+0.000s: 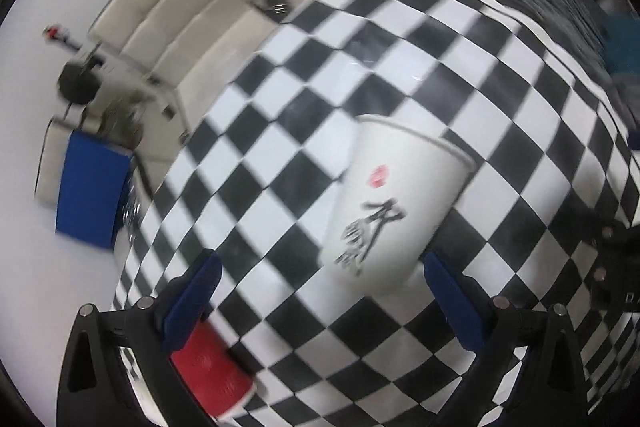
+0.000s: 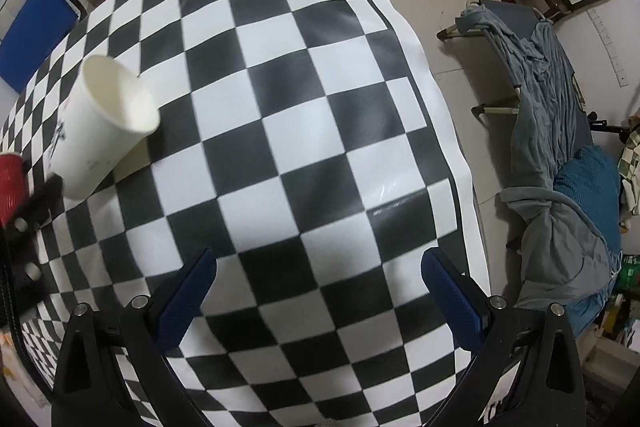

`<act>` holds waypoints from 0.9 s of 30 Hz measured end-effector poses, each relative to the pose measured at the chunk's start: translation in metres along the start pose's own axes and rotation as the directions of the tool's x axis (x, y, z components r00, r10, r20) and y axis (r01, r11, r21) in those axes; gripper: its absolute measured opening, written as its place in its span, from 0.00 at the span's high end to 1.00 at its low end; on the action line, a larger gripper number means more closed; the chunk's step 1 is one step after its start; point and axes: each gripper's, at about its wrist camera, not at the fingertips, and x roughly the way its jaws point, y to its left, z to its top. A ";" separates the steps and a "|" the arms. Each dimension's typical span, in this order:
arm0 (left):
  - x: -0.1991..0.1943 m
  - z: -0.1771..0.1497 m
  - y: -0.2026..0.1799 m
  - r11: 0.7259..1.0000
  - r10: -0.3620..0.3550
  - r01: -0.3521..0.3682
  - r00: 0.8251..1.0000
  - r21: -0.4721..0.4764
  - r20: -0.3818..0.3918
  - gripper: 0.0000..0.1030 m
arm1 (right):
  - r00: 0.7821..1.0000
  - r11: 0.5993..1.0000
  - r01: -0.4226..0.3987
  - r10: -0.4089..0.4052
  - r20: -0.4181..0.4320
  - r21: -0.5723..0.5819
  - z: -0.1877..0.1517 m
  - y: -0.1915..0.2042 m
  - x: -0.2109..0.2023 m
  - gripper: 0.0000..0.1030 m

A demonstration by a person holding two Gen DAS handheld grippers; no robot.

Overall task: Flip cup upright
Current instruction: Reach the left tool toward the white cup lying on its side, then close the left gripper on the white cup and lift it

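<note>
Nearest in the left wrist view, the left tongs (image 1: 318, 269) are spread wide and grasp nothing. The blue pads (image 1: 452, 303) stand apart, and the base of the white cup (image 1: 394, 203) sits between them, close to the right pad. Whether that pad touches the cup cannot be told, as the view is blurred. A red cup (image 1: 210, 371) is seen just behind the left pad, at the near left, partly hidden by it.

In the right wrist view, the right tongs (image 2: 318, 267) are likewise released and hold nothing. Only the chequered cloth (image 2: 304, 131) of the desk lies between the pads (image 2: 188, 299). These tongs are well apart from the white cup (image 2: 104, 131), which is seen at the far left.

The white cup is tilted, not upright. Its open mouth points away from the left tongs and toward the far side of the desk, and its base is the nearer end. Whether it rests on the cloth or is lifted clear cannot be told with certainty.

The task is judged to be at an early stage. The approach of the left tongs is largely made, but no grip is closed. Closing on the cup, turning it mouth-up and setting it down on its base are all left to do.

Beyond the desk, a sofa (image 1: 168, 23) and a blue chair (image 2: 30, 31) are seen.
</note>
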 end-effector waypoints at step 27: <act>0.033 0.027 0.002 0.984 -0.178 0.178 0.983 -0.020 -0.030 0.37 | 0.999 0.999 0.014 -0.013 -0.037 0.039 0.009 -0.030 0.019 0.00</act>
